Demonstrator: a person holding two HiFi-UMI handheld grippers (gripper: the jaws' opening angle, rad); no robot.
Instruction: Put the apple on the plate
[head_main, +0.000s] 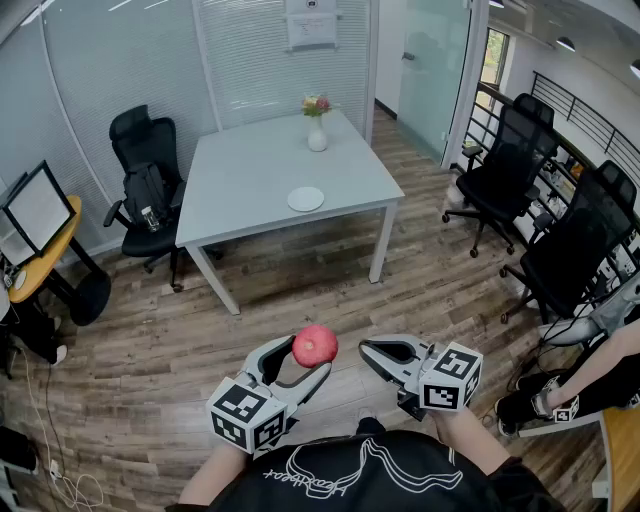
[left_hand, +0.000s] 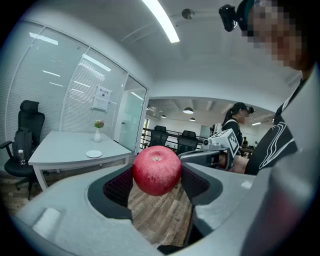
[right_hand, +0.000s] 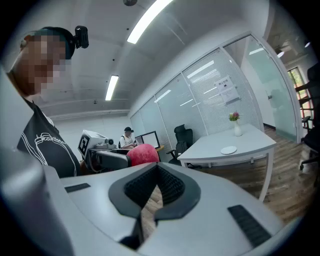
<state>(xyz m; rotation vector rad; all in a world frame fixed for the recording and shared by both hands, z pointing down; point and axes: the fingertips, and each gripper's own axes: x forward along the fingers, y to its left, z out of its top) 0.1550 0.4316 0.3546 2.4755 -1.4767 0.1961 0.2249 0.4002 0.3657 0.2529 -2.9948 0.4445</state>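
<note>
The pale grey square table (head_main: 250, 180) stands well away, so carrying likely comes first. The right gripper (head_main: 372, 352) rides empty, jaws together. The small round white plate (head_main: 306, 199) waits on that table. The left gripper (head_main: 308, 360), jaws spread wide, clamps the round red apple (head_main: 315, 344) in midair.

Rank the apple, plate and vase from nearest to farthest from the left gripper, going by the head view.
1. apple, clamped by the left gripper.
2. plate, ahead on the table.
3. vase, beyond the plate, at the table's far edge.
</note>
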